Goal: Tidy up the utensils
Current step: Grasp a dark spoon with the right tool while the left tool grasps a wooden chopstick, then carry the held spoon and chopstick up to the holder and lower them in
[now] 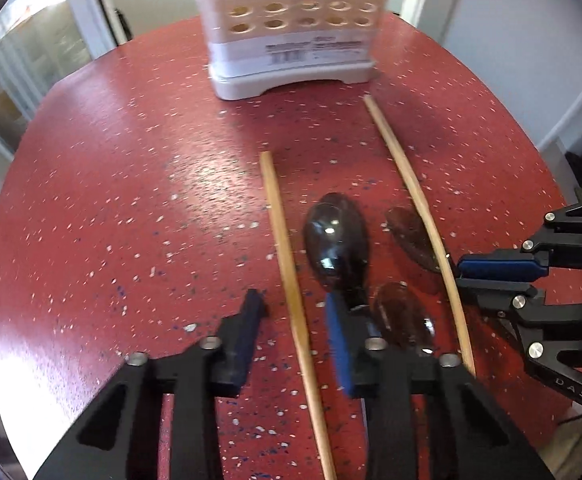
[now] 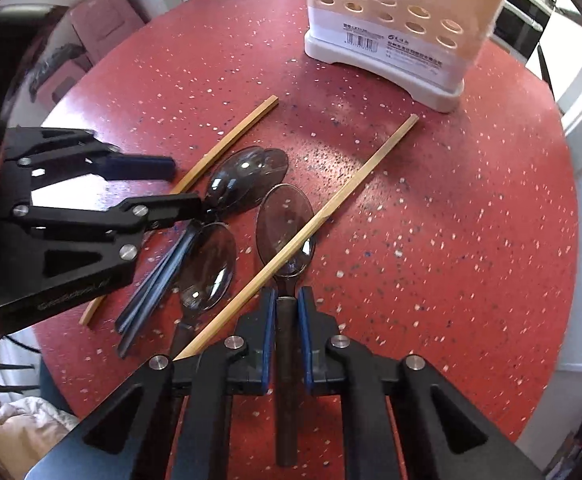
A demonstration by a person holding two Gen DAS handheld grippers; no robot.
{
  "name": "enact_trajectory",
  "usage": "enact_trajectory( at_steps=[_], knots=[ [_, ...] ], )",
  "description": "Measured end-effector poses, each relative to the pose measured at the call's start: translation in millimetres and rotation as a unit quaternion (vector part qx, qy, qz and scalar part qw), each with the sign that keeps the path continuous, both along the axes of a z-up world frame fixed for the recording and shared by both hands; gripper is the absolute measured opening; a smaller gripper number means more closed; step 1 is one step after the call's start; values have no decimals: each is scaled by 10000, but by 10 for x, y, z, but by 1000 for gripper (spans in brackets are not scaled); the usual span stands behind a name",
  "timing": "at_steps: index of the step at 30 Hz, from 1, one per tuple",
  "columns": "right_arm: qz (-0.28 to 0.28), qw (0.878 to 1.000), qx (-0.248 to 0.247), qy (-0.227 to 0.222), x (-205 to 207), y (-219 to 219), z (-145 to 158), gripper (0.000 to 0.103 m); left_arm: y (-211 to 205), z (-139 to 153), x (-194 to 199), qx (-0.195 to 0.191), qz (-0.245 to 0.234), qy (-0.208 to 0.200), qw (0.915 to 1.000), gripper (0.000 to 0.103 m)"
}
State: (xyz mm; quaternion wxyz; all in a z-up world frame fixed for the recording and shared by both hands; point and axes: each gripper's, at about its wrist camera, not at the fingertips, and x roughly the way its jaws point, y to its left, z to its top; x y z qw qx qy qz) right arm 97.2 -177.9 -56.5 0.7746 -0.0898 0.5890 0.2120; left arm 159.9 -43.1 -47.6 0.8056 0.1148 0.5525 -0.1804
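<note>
Gripping the handle of a brown see-through spoon (image 2: 285,224), the right gripper (image 2: 287,300) points steeply down at a red speckled table (image 2: 451,240). Its two blue pads press the handle from both sides, and the spoon's bowl lies just ahead of the fingertips. A wooden chopstick (image 2: 355,184) lies slantwise across that bowl and runs back past the gripper's left finger.

To the left of the right gripper sits the left gripper (image 1: 293,304), its jaws apart and clamping nothing. A second chopstick (image 1: 287,264) lies on the table in the gap between its fingers, untouched by either pad. A dark spoon (image 1: 337,240) has its bowl just ahead of this gripper's right finger, with its neck at that fingertip. Another brown spoon (image 2: 207,268) lies between the two grippers.

Well ahead of both grippers, at the far side of the table, stands a white utensil holder (image 2: 391,40) with rows of round holes in its wall.
</note>
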Motion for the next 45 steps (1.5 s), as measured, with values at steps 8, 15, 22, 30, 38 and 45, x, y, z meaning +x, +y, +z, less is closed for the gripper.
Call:
enact_trajectory(
  at_steps=[8,15,22,30,38,45],
  knots=[
    [1,9974,719,74,-122,-219,197,13,148,39,-227,-304,386,-290,9984,35],
    [-145,9860,1654,186,-357,-164,341,13,439,300,-436,-899,885,-816,9886,35],
    [-255,9723,2320,96,-419,-170,554,13,607,609,-583,-1393,1225,-1283,9742,35],
    [-308,9578,2858,73,-401,-124,743,13,714,905,-666,-1728,1364,-1708,9604,35],
    [-321,9418,3345,72,-338,-75,906,13,808,1116,-665,-1899,1481,-2019,9493,35],
    [-655,9411,3295,-382,-230,-206,1069,13,786,1250,-570,-2033,1509,-2201,9420,35]
  ],
)
